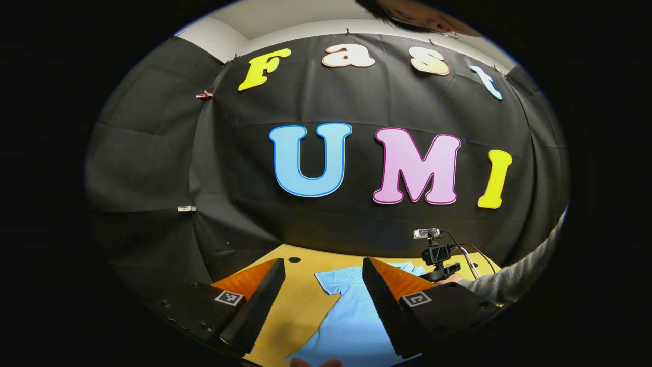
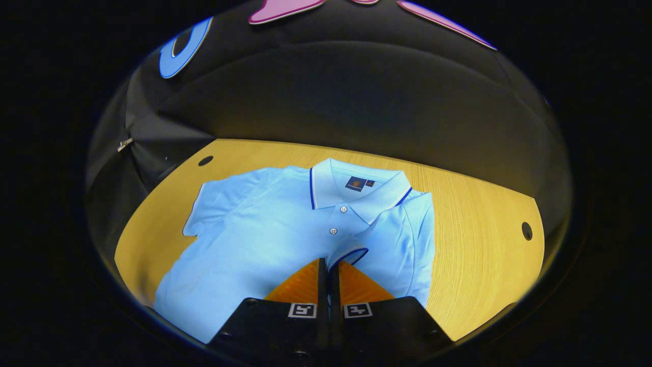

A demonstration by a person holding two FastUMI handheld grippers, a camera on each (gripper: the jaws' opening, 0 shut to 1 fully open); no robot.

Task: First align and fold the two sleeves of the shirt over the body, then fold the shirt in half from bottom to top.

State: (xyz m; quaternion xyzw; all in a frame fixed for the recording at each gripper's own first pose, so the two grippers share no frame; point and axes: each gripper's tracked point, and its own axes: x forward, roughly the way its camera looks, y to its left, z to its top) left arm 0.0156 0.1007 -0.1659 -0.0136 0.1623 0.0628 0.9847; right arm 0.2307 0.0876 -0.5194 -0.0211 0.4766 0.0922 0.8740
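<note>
A light blue polo shirt [image 2: 265, 239] lies face up on the yellow wooden table [image 2: 484, 244], collar [image 2: 356, 188] toward the wall. In the right gripper view, the sleeve on the right side is folded over the body. Its dark-trimmed cuff [image 2: 351, 253] sits at the tips of my right gripper [image 2: 326, 262], which is shut on it. The other sleeve [image 2: 214, 204] lies spread out flat. My left gripper [image 1: 323, 261] is open and holds nothing; it hovers above the shirt [image 1: 351, 316], aimed at the wall. The right gripper [image 1: 437, 260] appears farther off in the left gripper view.
Two dark round holes [image 2: 205, 160] [image 2: 526, 231] mark the tabletop's far corners. A grey sleeve [image 1: 514, 285] reaches in from the right behind the far gripper. Bare table [image 1: 300, 306] lies left of the shirt. The black cloth wall stands just past the table's far edge.
</note>
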